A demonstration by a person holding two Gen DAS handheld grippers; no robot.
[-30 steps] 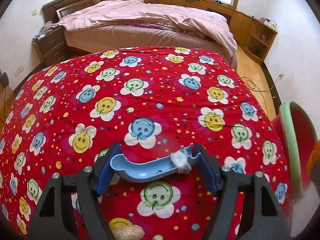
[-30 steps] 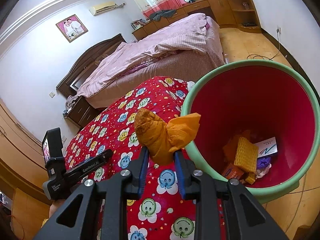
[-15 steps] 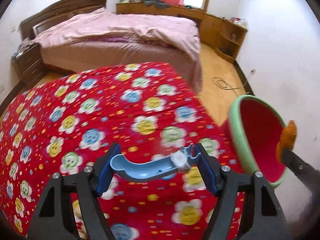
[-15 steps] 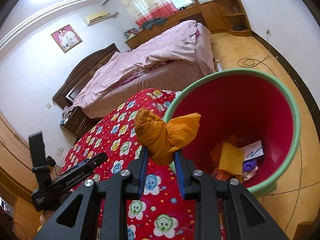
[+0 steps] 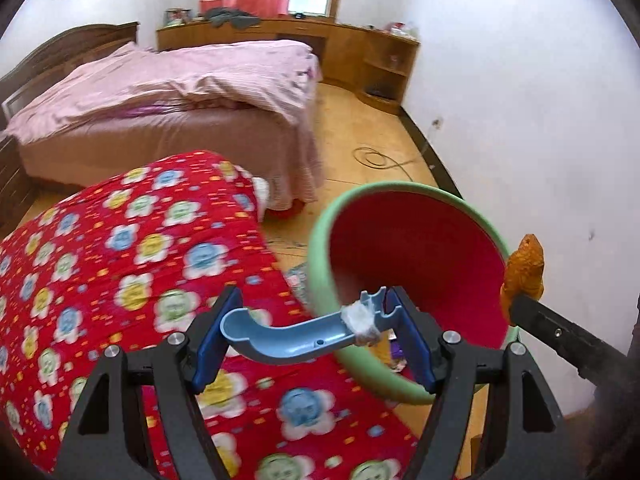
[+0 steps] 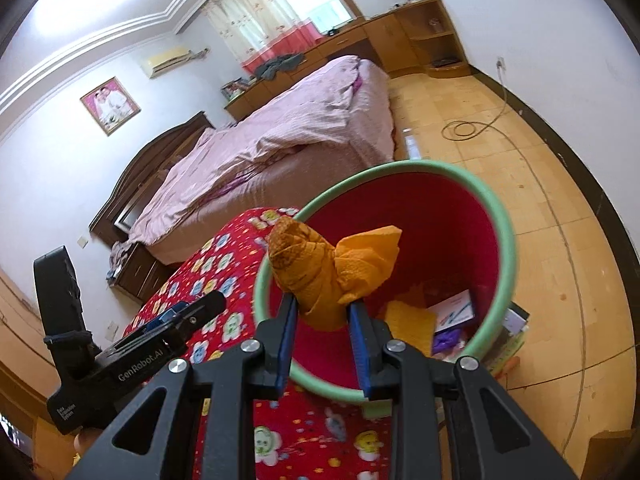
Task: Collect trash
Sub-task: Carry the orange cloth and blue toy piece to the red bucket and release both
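Note:
My left gripper [image 5: 312, 332] is shut on a curved blue plastic piece [image 5: 288, 334] with a white wad stuck to it, held at the near rim of the red bin with a green rim [image 5: 400, 196]. My right gripper [image 6: 322, 320] is shut on a crumpled orange paper napkin [image 6: 320, 276] and holds it over the bin's [image 6: 508, 248] mouth. The napkin also shows in the left wrist view [image 5: 524, 272]. The bin holds several pieces of trash, among them an orange piece [image 6: 412, 320] and a white card [image 6: 452, 308]. The left gripper's body shows in the right wrist view [image 6: 132, 356].
The red smiley-flower cloth [image 5: 120, 264] covers the table left of the bin. A bed with pink bedding [image 5: 168, 92] stands behind. Wooden cabinets [image 5: 360, 52] line the far wall. A cable [image 5: 376, 158] lies on the wooden floor. A white wall [image 5: 540, 120] is at the right.
My left gripper has swung right with the blue piece, from over the cloth to the bin's rim. My right gripper has moved with the napkin further over the bin's mouth.

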